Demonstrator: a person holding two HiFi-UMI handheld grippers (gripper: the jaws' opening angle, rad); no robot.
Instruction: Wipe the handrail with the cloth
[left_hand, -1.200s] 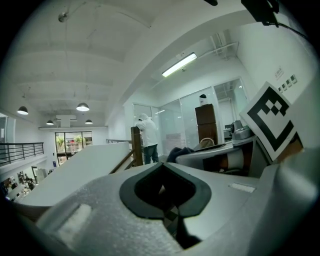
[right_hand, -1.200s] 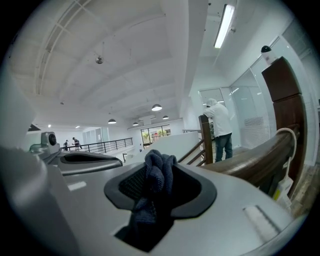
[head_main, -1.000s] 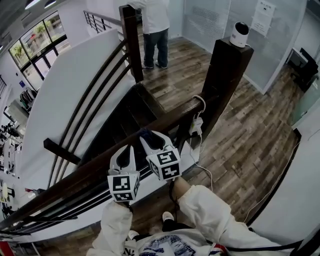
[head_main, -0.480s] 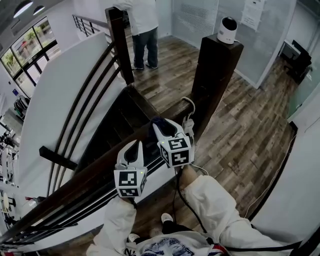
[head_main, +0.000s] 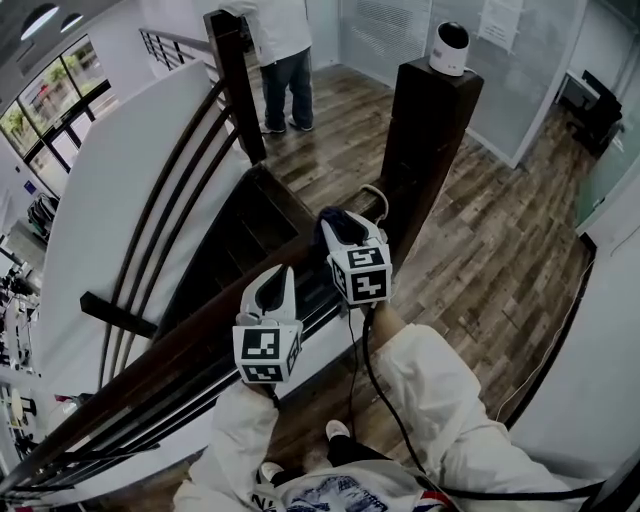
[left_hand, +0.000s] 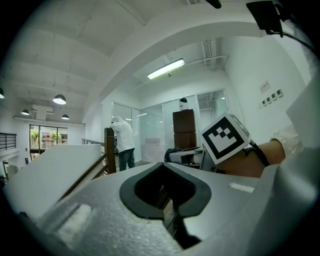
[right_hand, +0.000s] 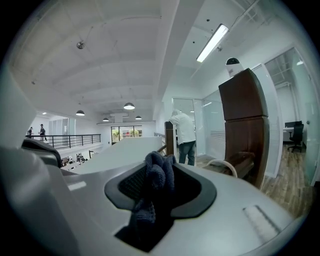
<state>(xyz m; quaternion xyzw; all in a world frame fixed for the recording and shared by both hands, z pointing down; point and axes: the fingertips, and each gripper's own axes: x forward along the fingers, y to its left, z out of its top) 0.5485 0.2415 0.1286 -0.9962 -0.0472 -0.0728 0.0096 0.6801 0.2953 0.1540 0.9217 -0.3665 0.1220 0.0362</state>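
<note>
Wood-floored landing lay beyond the dark handrail, where the right hand-held gripper clamped a dark blue cloth near the newel post, the left hand-held gripper closed and empty.

Handrail: dark stained wood, smooth, slight sheen. Newel post: same wood, satin. Cloth: dark blue knit, looped, rough, matt. Right claw & left claw: grey matt plastic, fine-grained; pads black, ribbed. Floor: wood-look planks, low gloss. Camera: white glossy plastic.
</note>
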